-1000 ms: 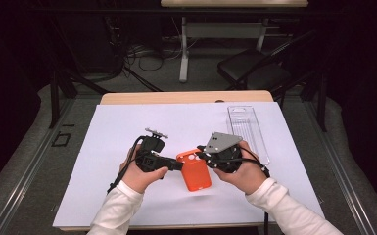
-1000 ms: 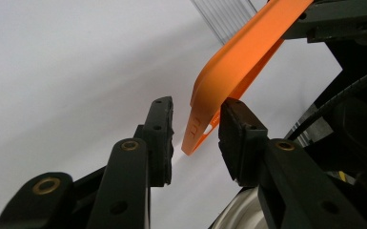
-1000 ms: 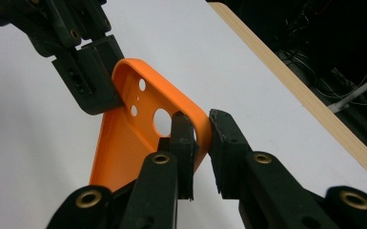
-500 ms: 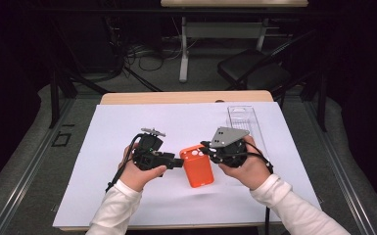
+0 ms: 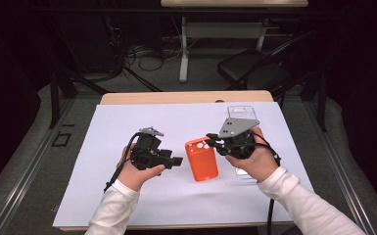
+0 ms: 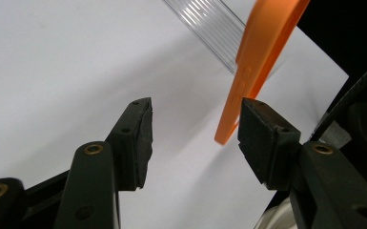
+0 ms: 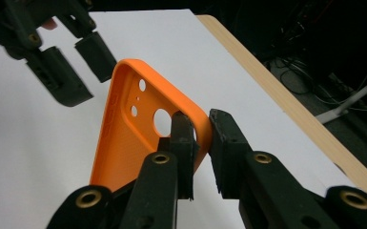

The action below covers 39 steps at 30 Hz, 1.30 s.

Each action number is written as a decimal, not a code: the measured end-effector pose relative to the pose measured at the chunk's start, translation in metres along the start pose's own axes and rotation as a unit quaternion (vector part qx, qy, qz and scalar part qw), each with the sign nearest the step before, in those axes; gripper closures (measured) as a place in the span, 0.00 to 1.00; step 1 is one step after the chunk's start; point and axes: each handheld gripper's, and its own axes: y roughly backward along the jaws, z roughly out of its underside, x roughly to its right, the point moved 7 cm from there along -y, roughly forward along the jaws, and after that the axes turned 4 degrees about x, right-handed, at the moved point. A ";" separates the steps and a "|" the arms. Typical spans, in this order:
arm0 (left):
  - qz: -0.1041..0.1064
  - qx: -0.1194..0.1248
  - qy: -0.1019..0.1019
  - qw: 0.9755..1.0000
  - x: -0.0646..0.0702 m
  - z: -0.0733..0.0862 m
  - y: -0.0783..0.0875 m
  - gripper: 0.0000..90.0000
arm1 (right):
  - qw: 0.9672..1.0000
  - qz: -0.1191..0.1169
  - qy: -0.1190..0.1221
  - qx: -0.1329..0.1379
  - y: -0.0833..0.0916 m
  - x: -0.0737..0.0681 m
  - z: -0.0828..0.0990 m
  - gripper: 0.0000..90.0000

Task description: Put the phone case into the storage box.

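Fingers of the right gripper [image 7: 200, 138] clamp one corner of the orange phone case [image 5: 201, 159], tilted above the counter [image 5: 127, 205]; left gripper [image 6: 193, 131], just opening, stands empty. A corner-only hold could let it twist free.

The right gripper [image 7: 200, 131] pinches one corner of the orange phone case [image 7: 128, 143], one pad inside beside the large round camera hole, the other against the outer rim. The case stands tilted above the white sheet [image 7: 28, 157] covering the worktop [image 7: 271, 90]. Beyond the case's far end, the left gripper [image 7: 83, 71] hangs with its jaws apart, close to that end; whether it touches is unclear.
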 end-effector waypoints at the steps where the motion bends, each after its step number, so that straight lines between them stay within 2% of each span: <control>1: -0.003 0.001 -0.006 1.000 0.000 0.000 -0.001 0.50 | 1.000 0.002 0.000 0.000 0.001 0.003 0.000 0.90; 6: -0.013 0.006 -0.040 0.999 -0.001 -0.001 -0.003 0.49 | 1.000 0.012 -0.002 -0.002 0.004 0.014 0.000 0.90; 9: -0.012 0.016 -0.047 0.999 -0.001 -0.003 -0.002 0.49 | 1.000 0.019 0.001 -0.002 0.007 0.021 -0.001 0.90; 11: -0.021 0.023 -0.054 0.998 -0.002 -0.005 -0.001 0.48 | 1.000 0.021 0.001 -0.002 0.008 0.026 -0.002 0.90; 18: -0.019 0.027 -0.045 0.998 -0.001 -0.006 0.000 0.44 | 0.999 0.032 -0.001 -0.003 0.012 0.045 -0.005 0.90; 25: -0.016 0.026 -0.025 0.999 -0.002 -0.006 -0.002 0.32 | 0.999 0.039 -0.002 -0.007 0.010 0.062 -0.004 0.90; 33: -0.024 0.034 -0.014 0.999 -0.007 -0.007 -0.002 0.23 | 1.000 0.024 -0.012 -0.006 0.008 0.074 -0.005 0.90; 39: -0.022 0.042 -0.005 0.999 -0.009 -0.008 -0.002 0.19 | 1.000 0.023 -0.012 -0.003 0.010 0.086 -0.009 0.90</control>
